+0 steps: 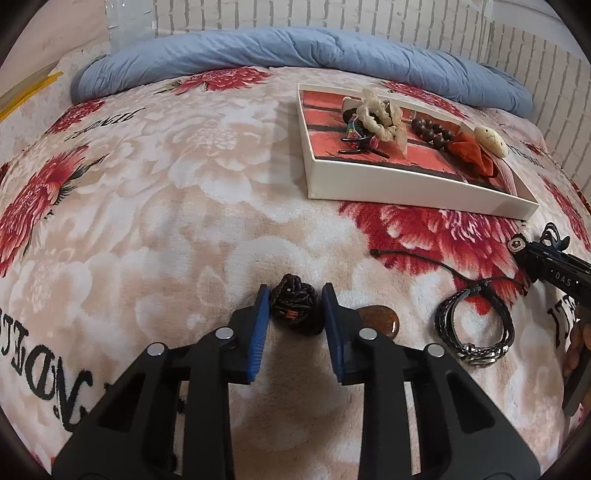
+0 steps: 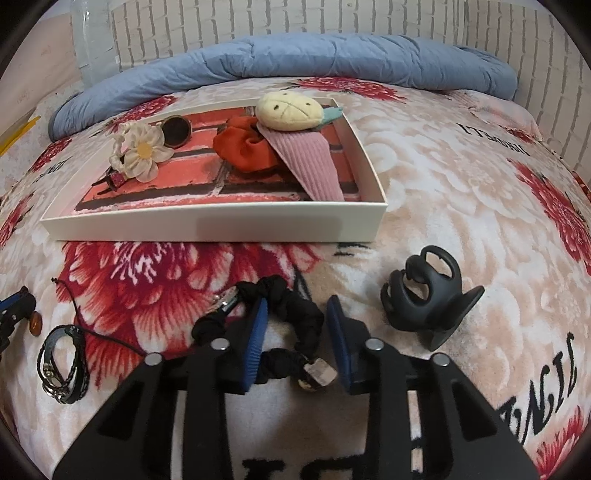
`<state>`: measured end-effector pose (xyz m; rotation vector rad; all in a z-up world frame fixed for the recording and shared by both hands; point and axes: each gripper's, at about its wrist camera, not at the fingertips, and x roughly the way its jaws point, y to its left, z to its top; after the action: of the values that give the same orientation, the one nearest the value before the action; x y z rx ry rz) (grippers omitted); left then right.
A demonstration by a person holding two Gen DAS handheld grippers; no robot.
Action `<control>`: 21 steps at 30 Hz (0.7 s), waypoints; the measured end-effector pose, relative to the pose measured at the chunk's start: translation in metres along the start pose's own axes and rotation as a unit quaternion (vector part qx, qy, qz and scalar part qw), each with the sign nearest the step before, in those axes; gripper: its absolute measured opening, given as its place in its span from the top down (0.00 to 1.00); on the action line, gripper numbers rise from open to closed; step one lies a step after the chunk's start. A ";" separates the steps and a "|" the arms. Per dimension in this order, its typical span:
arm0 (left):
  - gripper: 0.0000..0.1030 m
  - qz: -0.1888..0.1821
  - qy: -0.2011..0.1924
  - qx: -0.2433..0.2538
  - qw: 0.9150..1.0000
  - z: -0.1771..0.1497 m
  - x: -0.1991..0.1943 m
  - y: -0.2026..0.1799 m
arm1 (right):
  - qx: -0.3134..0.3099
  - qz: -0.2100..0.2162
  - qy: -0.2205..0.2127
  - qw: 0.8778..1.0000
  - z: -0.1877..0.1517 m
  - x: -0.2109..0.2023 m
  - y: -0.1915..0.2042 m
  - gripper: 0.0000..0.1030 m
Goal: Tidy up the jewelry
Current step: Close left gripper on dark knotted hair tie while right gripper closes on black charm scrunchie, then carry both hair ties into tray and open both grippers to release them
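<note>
A white tray (image 1: pixel 406 184) with a red brick-pattern floor lies on the floral blanket and holds hair ties, brown beads (image 1: pixel 432 133), a cream flower scrunchie (image 2: pixel 142 151), an orange scrunchie (image 2: pixel 243 146) and a cream plush clip (image 2: pixel 288 110). My left gripper (image 1: pixel 295 314) is open, its jaws either side of a dark knotted braided piece (image 1: pixel 295 306) on the blanket, with a brown stone (image 1: pixel 380 319) just right. My right gripper (image 2: pixel 295 332) is open around part of a black scrunchie (image 2: pixel 291 314). A black claw clip (image 2: pixel 428 295) lies to its right.
A black braided leather bracelet (image 1: pixel 476 328) with a cord lies between the grippers; it also shows in the right wrist view (image 2: pixel 62 362). A rolled blue quilt (image 1: pixel 295 55) lies along the white brick wall (image 1: pixel 332 14) behind the tray.
</note>
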<state>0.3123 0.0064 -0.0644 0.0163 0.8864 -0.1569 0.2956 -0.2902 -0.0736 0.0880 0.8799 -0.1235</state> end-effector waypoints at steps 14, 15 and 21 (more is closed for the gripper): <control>0.77 -0.002 -0.019 -0.003 1.000 0.003 -0.009 -0.001 | 0.002 0.023 -0.041 0.999 0.000 -0.022 -0.001 0.89; 0.77 0.000 -0.024 -0.003 1.000 0.005 -0.012 -0.002 | 0.001 0.024 -0.045 0.999 0.000 -0.025 -0.001 0.89; 0.77 -0.007 -0.059 0.001 0.998 0.019 -0.035 -0.008 | -0.003 0.026 -0.080 0.996 0.010 -0.051 -0.001 0.90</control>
<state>0.3036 0.0018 -0.0250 0.0032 0.7688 -0.1699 0.2709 -0.2884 -0.0282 0.0945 0.7169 -0.0786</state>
